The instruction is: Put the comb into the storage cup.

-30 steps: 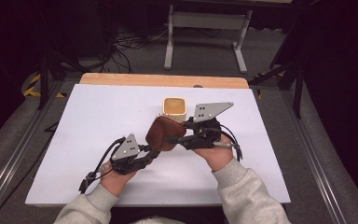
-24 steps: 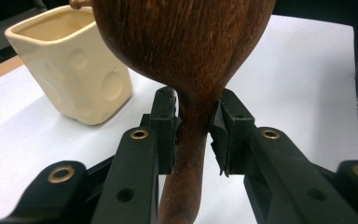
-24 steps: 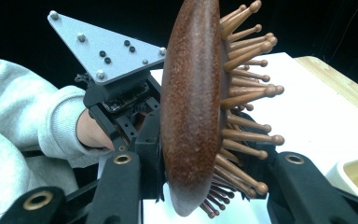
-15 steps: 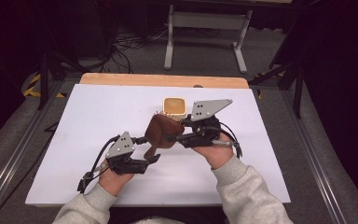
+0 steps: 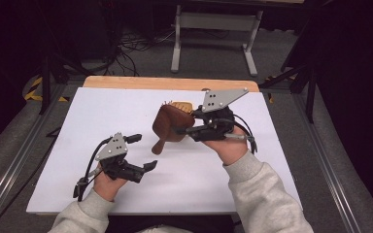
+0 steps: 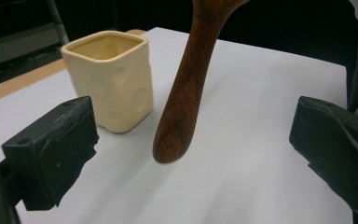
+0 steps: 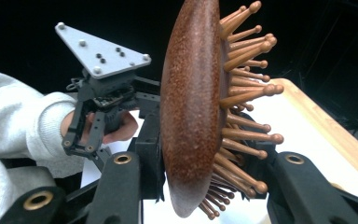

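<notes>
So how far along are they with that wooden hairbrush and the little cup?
Done: the left claw has just opened and let go of the hairbrush, its jaws apart and empty. In hand: the right claw grips the brush head, lifted, handle hanging down. Left, probably: standing it in the cream cup, which looks empty.

A white counter [image 5: 77,121] with a bare wooden strip [image 5: 126,82] along its twelve o'clock edge stands on grey carpet [image 5: 141,53]. Toward twelve o'clock a grey metal stand [image 5: 213,22] rises in the dark room, with black cables [image 5: 136,41] tangled at eleven o'clock.

High view overhead—gripper views close, sharing the hairbrush [image 5: 171,127].
</notes>
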Tool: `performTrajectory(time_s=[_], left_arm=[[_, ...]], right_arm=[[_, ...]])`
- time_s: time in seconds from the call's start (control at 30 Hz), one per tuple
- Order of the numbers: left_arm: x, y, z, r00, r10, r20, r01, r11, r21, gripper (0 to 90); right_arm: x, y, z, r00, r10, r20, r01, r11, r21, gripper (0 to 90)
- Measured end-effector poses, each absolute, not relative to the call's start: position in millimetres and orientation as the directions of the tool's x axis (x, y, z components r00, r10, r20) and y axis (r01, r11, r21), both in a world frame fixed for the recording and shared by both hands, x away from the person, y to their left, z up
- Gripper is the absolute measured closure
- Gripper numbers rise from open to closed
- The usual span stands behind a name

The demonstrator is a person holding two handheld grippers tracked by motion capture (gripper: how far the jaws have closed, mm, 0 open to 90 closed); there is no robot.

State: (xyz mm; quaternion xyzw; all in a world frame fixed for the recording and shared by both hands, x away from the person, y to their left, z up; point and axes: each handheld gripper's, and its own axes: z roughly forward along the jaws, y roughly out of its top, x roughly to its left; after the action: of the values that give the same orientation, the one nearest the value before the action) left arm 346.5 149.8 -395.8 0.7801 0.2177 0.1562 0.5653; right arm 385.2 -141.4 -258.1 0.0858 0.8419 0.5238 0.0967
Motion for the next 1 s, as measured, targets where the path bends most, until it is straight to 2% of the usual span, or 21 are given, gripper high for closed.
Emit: performTrajectory(time_s=[0.53,1.0], left_arm=[[344,199,-400,0.815,0.579,-0.023,0.169,-0.199,0.965,0.0],[345,227,-405,0.780,0.626,-0.011,0.187,-0.217,0.958,0.0]], right_arm=[[408,-140,-228,-0.942,0.314,-0.114,0.042,0.451,0.892,59.7],[438,-143,-216,-0.905,0.406,-0.123,0.073,0.434,0.898,59.6]])
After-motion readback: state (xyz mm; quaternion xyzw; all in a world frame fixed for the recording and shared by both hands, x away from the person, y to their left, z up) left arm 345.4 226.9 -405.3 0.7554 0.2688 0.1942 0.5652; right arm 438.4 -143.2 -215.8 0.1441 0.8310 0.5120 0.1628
